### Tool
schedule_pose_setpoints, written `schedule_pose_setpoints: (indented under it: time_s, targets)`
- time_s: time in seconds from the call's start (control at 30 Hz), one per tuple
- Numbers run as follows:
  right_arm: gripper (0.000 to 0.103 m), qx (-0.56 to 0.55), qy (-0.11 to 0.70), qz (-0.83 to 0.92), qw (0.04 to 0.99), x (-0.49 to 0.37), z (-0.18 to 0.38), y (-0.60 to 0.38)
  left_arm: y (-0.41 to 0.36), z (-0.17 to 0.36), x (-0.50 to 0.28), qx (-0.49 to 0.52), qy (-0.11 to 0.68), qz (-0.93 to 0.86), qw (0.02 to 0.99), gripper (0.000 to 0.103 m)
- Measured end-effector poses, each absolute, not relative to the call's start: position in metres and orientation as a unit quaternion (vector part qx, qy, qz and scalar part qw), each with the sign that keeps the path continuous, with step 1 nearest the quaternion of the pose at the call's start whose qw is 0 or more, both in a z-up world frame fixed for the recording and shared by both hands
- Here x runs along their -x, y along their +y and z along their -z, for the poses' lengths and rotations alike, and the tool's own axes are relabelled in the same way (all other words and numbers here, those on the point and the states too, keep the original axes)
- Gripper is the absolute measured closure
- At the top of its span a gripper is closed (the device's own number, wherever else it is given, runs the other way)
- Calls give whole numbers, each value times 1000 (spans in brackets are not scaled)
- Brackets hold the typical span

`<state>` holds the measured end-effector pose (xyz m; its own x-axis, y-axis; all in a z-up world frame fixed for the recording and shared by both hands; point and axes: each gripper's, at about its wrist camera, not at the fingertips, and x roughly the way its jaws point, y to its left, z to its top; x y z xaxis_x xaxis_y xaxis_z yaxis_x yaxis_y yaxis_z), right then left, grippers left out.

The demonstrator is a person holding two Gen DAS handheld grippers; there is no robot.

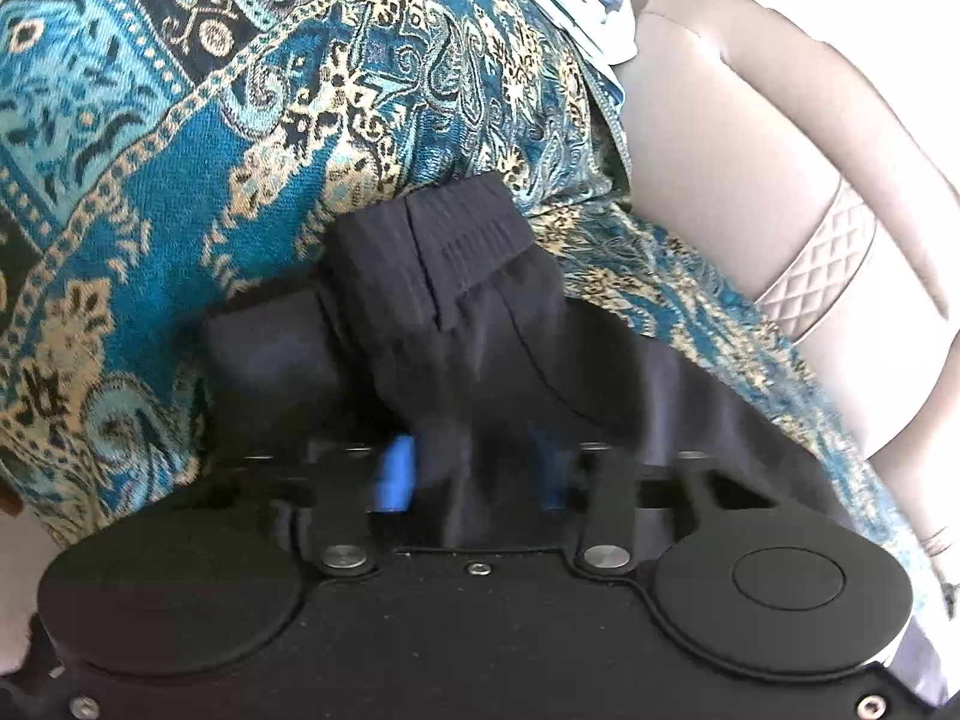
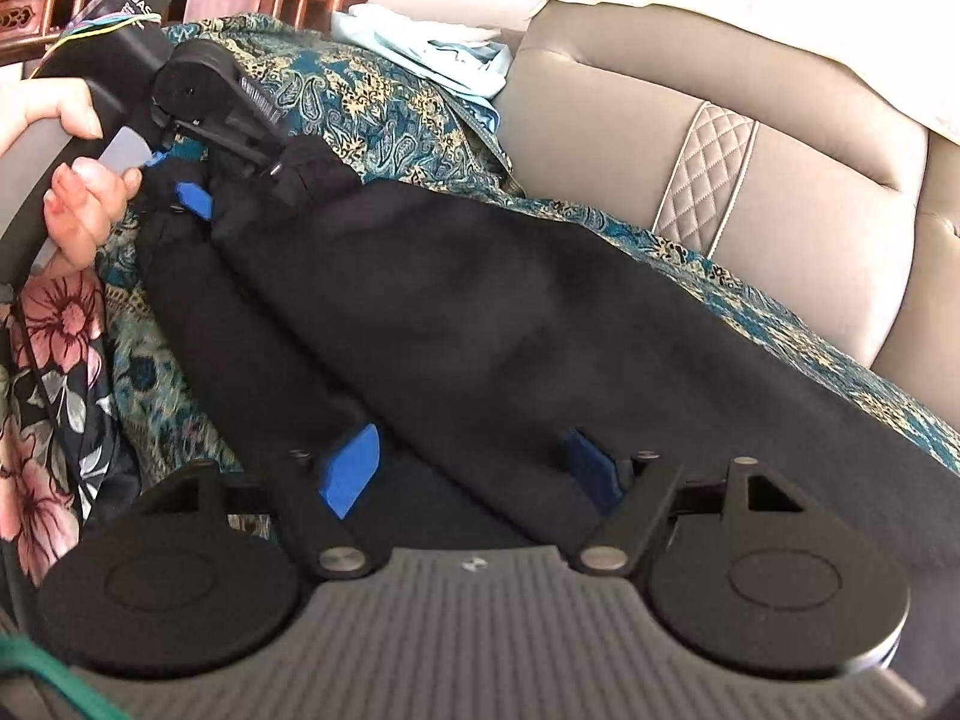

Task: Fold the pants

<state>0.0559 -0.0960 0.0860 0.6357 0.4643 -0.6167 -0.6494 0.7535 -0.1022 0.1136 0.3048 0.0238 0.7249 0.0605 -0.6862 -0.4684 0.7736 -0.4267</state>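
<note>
- Black pants (image 2: 480, 312), nearest the right wrist camera, lie stretched along a teal patterned throw (image 1: 150, 180) that covers a beige sofa (image 2: 780, 192); they look folded lengthwise already, one leg on the other, though the dark cloth hides the layers.
- Left to do, by my reading: bring the ends together crosswise and flatten the bundle.
- Right claw (image 2: 474, 468) stands wide apart, its blue pads either side of the near end of the pants, not pressing the cloth.
- Left claw (image 1: 474, 474) is partly closed around bunched fabric by the ribbed waistband (image 1: 474, 240); whether its pads pinch firmly I cannot tell.
- A hand (image 2: 78, 204) holds the left tool at the far end.
</note>
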Motion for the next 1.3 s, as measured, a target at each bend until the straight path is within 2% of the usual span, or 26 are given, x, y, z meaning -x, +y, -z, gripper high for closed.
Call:
schedule_pose_setpoints:
  time_s: [0.1, 0.13, 0.37, 0.57, 0.6, 0.67, 0.7, 0.73, 0.87, 0.93, 1.0, 1.17, 1.23, 1.3]
  targets:
    - [21, 145, 294, -316, 891, -60, -84, -90, 306, -26, -113, 296, 334, -158, 881, 94]
    - [21, 137, 296, -317, 891, -61, -83, -89, 306, -30, -112, 296, 331, -162, 881, 96]
    - [21, 119, 284, -333, 891, -61, -83, -80, 303, -78, -97, 289, 279, -157, 902, 99]
    - [22, 141, 260, -311, 903, -56, -82, -73, 300, -107, -94, 274, 266, -164, 909, 99]
    - [31, 140, 259, -300, 907, -56, -83, -76, 299, -109, -94, 264, 266, -166, 912, 100]
    - [57, 127, 273, -284, 910, -60, -83, -82, 297, -109, -92, 239, 267, -178, 916, 100]
    - [76, 118, 286, -276, 910, -63, -83, -86, 297, -106, -92, 231, 274, -179, 916, 100]
    - [86, 113, 295, -270, 910, -66, -82, -89, 297, -103, -91, 231, 284, -173, 914, 100]
    - [90, 122, 291, -283, 906, -61, -84, -92, 300, -79, -94, 265, 332, -137, 895, 91]
    - [90, 130, 284, -285, 906, -56, -85, -91, 302, -68, -92, 286, 345, -135, 884, 71]
    - [91, 129, 281, -283, 908, -55, -85, -92, 306, -55, -90, 310, 351, -132, 874, 61]
    - [91, 128, 274, -283, 910, -55, -91, -93, 320, -30, -104, 345, 367, -149, 851, 60]
    - [91, 134, 271, -284, 910, -54, -91, -91, 320, -27, -110, 336, 354, -159, 858, 66]
    - [91, 137, 273, -283, 909, -54, -90, -90, 316, -28, -116, 323, 344, -166, 866, 66]
